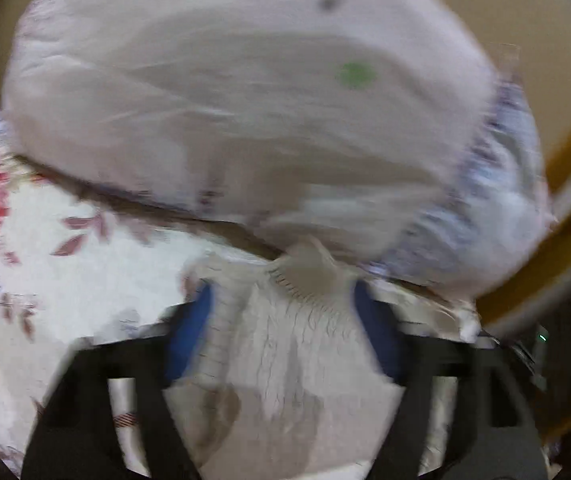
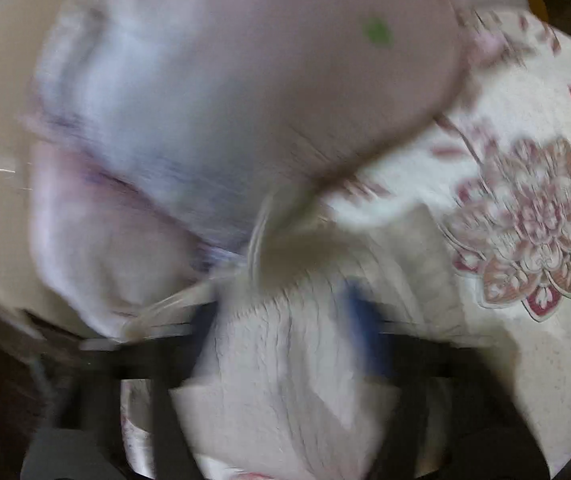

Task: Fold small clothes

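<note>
the garment [image 1: 245,92], a pale pinkish-white piece with small coloured dots and a gathered bluish edge, fills the upper half of both views and hangs in the air above the floral cloth [image 1: 45,272] that covers the desk. it looks thin, light and limp, likely to sag and billow, so it is best held at a hem or corner. cloth is bunched between the blue pads of the left claw [image 1: 285,304], which seems to pinch it. the right claw [image 2: 285,320] likewise appears clenched on cloth, though blur hides detail. both claws point forward, level, side by side.
</note>
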Demonstrator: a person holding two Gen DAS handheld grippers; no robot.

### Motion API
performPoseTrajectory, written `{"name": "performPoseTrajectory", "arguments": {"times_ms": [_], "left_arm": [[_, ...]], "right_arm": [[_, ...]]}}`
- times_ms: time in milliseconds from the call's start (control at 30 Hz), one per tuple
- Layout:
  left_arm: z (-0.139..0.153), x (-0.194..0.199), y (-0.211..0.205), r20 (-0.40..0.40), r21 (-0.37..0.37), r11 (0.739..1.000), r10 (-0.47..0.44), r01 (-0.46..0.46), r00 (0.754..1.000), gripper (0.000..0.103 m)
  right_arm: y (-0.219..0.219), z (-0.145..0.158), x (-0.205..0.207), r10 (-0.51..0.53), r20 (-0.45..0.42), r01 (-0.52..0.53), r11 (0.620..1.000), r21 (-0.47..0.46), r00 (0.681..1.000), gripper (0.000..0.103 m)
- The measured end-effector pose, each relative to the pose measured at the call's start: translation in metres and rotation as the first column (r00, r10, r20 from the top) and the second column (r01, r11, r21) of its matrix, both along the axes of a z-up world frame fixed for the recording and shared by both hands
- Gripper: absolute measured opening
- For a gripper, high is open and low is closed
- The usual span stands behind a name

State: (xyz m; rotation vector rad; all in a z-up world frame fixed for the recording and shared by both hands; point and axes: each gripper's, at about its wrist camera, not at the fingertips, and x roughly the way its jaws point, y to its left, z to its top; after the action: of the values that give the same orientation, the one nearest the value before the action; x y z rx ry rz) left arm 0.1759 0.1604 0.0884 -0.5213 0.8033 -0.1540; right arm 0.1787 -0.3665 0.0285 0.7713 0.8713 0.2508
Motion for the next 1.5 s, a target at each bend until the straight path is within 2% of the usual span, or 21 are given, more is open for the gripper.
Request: {"name": "performPoseTrajectory", "arguments": {"times_ms": [100,167,300,367,433,467,500,633,733,833,933,1000,1067,1100,1133,1167,1200,1233,1300,1400,1500], "left_arm": [[-0.019,-0.012,0.011,-0.046,-0.020,0.999,-0.037,0.037,0.998,0.084],[-0.035,-0.011,0.011,-0.103,-0.016,0.998,-0.064,0.062,0.993,0.084],[-0.071,0.001,0.001,-0.235,-0.046,0.997,-0.075,0.066,0.969,0.083],[-0.079,0.006,-0.008,-0.238,-0.020,0.998,-0.063,0.059,0.969,0.082],[-0.082,0.009,-0.017,-0.230,-0.031,0.998,-0.067,0.061,0.971,0.072],[-0.084,0.012,-0.018,-0.225,-0.060,0.996,-0.074,0.062,0.972,0.038],[-0.091,0.017,-0.019,-0.258,-0.131,0.990,-0.092,0.059,0.962,0.021],[-0.071,0.008,-0.027,-0.186,-0.232,0.972,-0.077,0.032,0.979,0.016],[-0.026,0.001,-0.069,-0.066,-0.296,0.949,-0.138,0.112,0.988,0.014],[0.012,0.008,-0.149,0.048,-0.364,0.894,-0.263,0.263,0.963,0.013],[0.017,0.024,-0.238,0.084,-0.439,0.824,-0.360,0.359,0.929,0.013],[0.004,0.036,-0.300,0.054,-0.491,0.757,-0.468,0.432,0.882,0.028],[-0.008,0.038,-0.327,0.021,-0.561,0.698,-0.525,0.444,0.851,0.033],[-0.011,0.032,-0.327,0.031,-0.588,0.680,-0.522,0.438,0.852,0.050],[-0.010,0.028,-0.319,0.044,-0.573,0.698,-0.497,0.429,0.867,0.060],[-0.008,0.022,-0.306,0.050,-0.529,0.744,-0.453,0.408,0.890,0.081],[-0.005,0.016,-0.283,0.048,-0.447,0.815,-0.389,0.369,0.920,0.088],[-0.005,0.014,-0.267,0.031,-0.373,0.865,-0.350,0.335,0.936,0.088],[-0.013,0.017,-0.249,-0.051,-0.257,0.926,-0.298,0.275,0.953,0.088],[-0.042,0.023,-0.235,-0.191,-0.194,0.950,-0.283,0.247,0.940,0.088],[-0.064,0.026,-0.246,-0.259,-0.176,0.943,-0.320,0.281,0.911,0.088]], "right_arm": [[-0.002,-0.008,-0.029,0.022,0.029,-0.023,0.999,0.035,0.999,0.087],[-0.007,-0.009,-0.050,-0.006,0.035,0.006,1.000,0.004,0.999,0.088],[-0.025,-0.014,-0.065,-0.038,0.003,0.037,0.996,0.086,0.999,0.088],[-0.022,-0.012,-0.060,-0.035,0.001,0.034,0.995,0.093,0.999,0.088],[-0.022,-0.010,-0.058,-0.025,-0.003,0.025,0.995,0.095,1.000,0.088],[-0.022,-0.007,-0.057,-0.015,-0.005,0.016,0.995,0.097,1.000,0.088],[-0.019,-0.006,-0.054,-0.009,-0.006,0.010,0.995,0.095,1.000,0.088],[-0.030,0.003,-0.051,0.010,-0.004,-0.010,0.998,0.069,1.000,0.088],[-0.051,0.013,-0.055,0.000,0.018,-0.001,0.999,0.040,1.000,0.088],[-0.077,0.020,-0.058,-0.020,0.036,0.019,0.999,0.032,0.999,0.088],[-0.091,0.023,-0.055,-0.031,0.042,0.030,0.999,0.024,0.999,0.088],[-0.098,0.021,-0.048,-0.019,0.032,0.019,1.000,0.008,0.999,0.088],[-0.104,0.012,-0.038,0.007,-0.011,-0.007,1.000,0.019,1.000,0.090],[-0.106,0.009,-0.034,0.016,-0.028,-0.016,0.999,0.031,0.999,0.091],[-0.107,0.004,-0.031,0.028,-0.047,-0.025,0.998,0.050,0.999,0.094],[-0.108,-0.002,-0.027,0.050,-0.067,-0.044,0.996,0.076,0.997,0.095],[-0.107,-0.005,-0.025,0.062,-0.076,-0.055,0.995,0.083,0.995,0.095],[-0.106,-0.010,-0.021,0.082,-0.092,-0.074,0.993,0.088,0.992,0.095],[-0.101,-0.016,-0.015,0.108,-0.114,-0.100,0.992,0.081,0.988,0.095],[-0.093,-0.031,-0.002,0.153,-0.152,-0.139,0.985,0.102,0.976,0.095],[-0.078,-0.045,0.010,0.209,-0.179,-0.187,0.973,0.132,0.961,0.091]]}}
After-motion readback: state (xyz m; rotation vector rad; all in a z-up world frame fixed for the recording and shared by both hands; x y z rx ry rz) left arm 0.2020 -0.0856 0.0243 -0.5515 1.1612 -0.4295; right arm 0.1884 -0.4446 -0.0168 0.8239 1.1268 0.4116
